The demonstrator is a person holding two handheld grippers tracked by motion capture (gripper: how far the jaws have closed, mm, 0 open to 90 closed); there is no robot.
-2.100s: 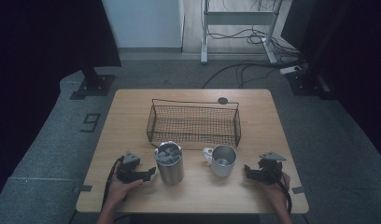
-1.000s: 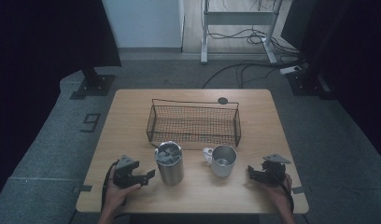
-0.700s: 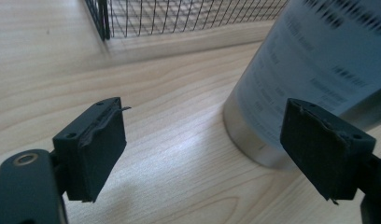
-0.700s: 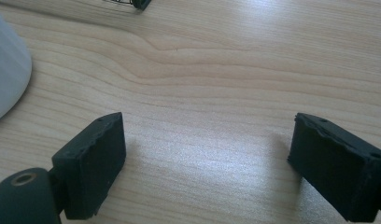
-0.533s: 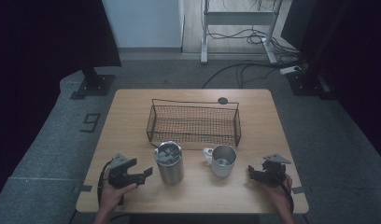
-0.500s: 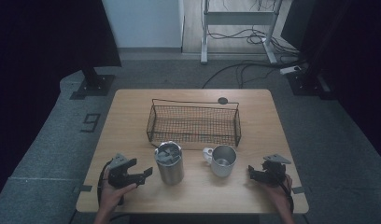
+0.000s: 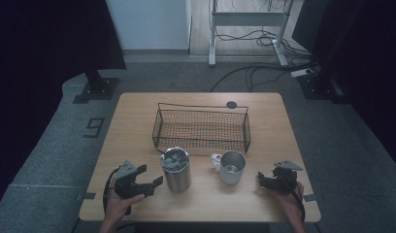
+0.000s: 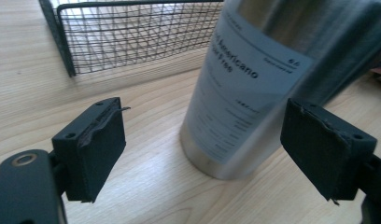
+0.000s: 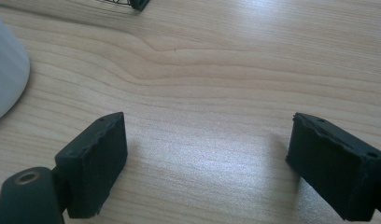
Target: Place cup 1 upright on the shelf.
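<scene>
Tongs spread, the left gripper [image 7: 155, 180] points at a steel tumbler [image 7: 176, 169] standing upright at six o'clock from the wire basket [image 7: 201, 127] — the pads [image 8: 93, 147] not yet touching it. Right gripper [image 7: 260, 178], tongs also spread, idles over bare tabletop [image 7: 138, 114] at four o'clock from the mug [image 7: 231, 167]. A sound grip likely means squaring both pads mid-body — clear of the rim — before closing.
</scene>
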